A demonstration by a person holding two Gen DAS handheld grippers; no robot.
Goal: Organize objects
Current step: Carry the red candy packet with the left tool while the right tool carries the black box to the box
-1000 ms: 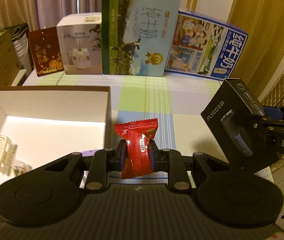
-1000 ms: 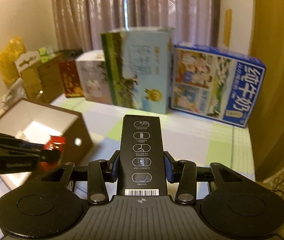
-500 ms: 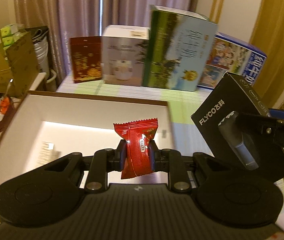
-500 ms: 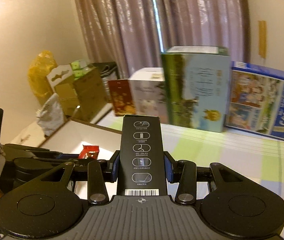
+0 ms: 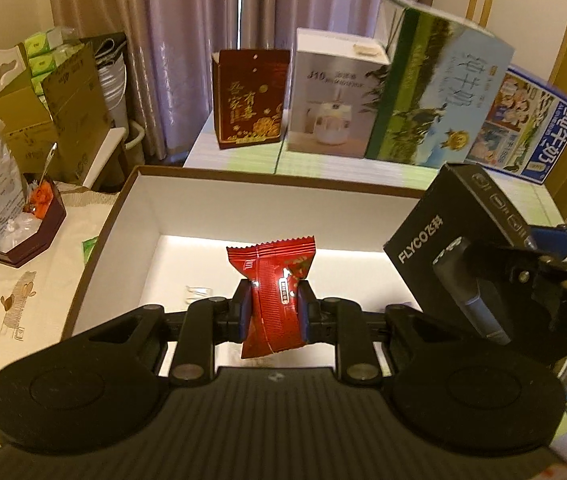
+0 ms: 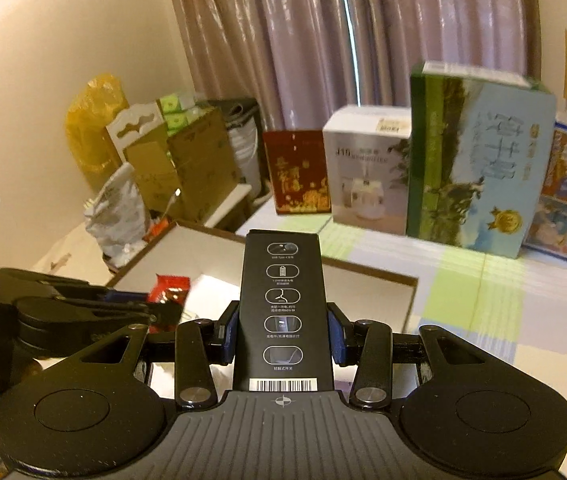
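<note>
My left gripper (image 5: 272,308) is shut on a red snack packet (image 5: 273,276) and holds it above the open white box with brown rim (image 5: 243,208). A small white item (image 5: 197,291) lies on the box floor. My right gripper (image 6: 282,330) is shut on a black FLYCO shaver box (image 6: 283,304), which also shows at the right of the left wrist view (image 5: 463,240), over the white box's right end. The left gripper and packet (image 6: 169,290) show at the left of the right wrist view, over the white box (image 6: 363,280).
Along the back of the checked table stand a red gift box (image 5: 249,100), a white humidifier box (image 5: 333,96), a tall green-blue milk carton (image 5: 439,92) and a blue milk carton (image 5: 523,132). A dark tray with bags (image 5: 23,224) and cardboard boxes (image 5: 63,100) sit left.
Both grippers have moved left, from over the checked tablecloth to over the open white box, each still holding its object. The view has risen.
</note>
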